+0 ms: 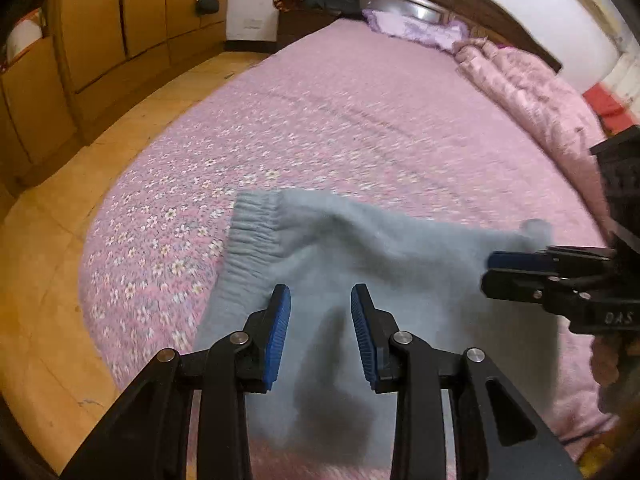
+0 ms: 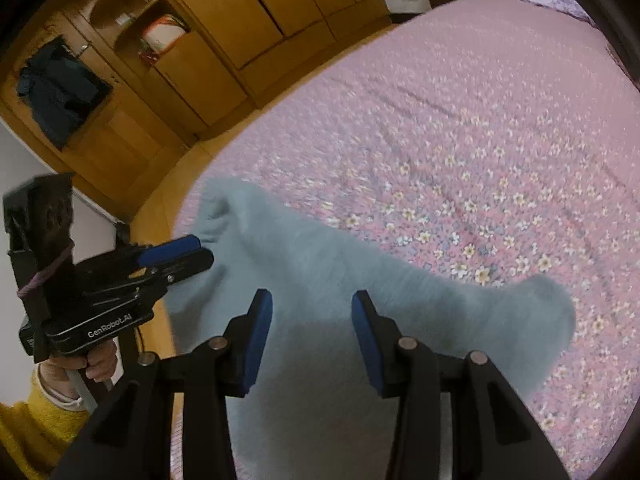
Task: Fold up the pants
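The pants (image 1: 360, 264) lie folded on the bed (image 1: 360, 120), waistband at ten o'clock. Left gripper (image 1: 320, 300) and right gripper (image 2: 312, 304) hover just above, jaws parted and empty, probably let go so the fold can settle.
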Demonstrator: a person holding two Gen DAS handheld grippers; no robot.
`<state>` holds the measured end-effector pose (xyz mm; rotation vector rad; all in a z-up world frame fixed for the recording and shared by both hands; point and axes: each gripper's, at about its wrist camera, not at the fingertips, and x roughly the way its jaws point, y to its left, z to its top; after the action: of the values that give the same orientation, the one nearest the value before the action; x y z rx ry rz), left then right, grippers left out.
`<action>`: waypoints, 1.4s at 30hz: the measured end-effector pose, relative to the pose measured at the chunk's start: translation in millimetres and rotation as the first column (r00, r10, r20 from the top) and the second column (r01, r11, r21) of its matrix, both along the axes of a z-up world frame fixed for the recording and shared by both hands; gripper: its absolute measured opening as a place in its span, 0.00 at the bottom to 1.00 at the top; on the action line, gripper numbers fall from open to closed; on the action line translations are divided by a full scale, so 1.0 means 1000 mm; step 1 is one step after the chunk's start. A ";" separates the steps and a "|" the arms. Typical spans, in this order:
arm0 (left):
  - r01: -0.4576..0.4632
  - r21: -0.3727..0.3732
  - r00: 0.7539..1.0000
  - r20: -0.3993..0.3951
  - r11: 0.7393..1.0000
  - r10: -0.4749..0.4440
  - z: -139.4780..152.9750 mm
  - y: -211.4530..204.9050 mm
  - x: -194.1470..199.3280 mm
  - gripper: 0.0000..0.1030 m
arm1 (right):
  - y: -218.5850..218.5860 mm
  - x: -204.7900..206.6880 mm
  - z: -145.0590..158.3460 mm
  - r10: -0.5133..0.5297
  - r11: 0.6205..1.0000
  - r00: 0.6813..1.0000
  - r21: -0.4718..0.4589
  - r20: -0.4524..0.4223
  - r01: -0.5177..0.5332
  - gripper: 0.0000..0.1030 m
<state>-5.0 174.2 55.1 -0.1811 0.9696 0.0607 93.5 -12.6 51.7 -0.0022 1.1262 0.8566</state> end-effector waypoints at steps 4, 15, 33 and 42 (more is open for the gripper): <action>0.020 -0.004 1.000 -0.015 1.000 -0.020 -0.016 0.009 0.008 0.23 | 0.004 0.014 -0.018 -0.043 0.998 0.999 -0.040 0.017 0.044 0.39; 0.022 0.041 0.999 -0.025 0.999 -0.021 -0.004 -0.002 -0.001 0.23 | -0.012 0.014 -0.011 -0.099 0.995 0.995 0.033 0.007 0.099 0.39; -0.008 0.035 0.998 -0.062 0.999 0.010 -0.018 0.007 -0.022 0.23 | -0.092 0.010 -0.026 -0.283 0.933 0.945 -0.181 0.166 0.312 0.56; -0.003 0.063 0.998 -0.069 0.998 0.007 0.001 -0.006 -0.029 0.23 | -0.109 0.010 -0.020 -0.344 0.935 0.937 -0.068 0.058 0.347 0.57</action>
<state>-34.5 167.7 55.7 -0.1245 1.0345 0.1026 103.1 -121.4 31.4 0.1095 1.0762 0.4955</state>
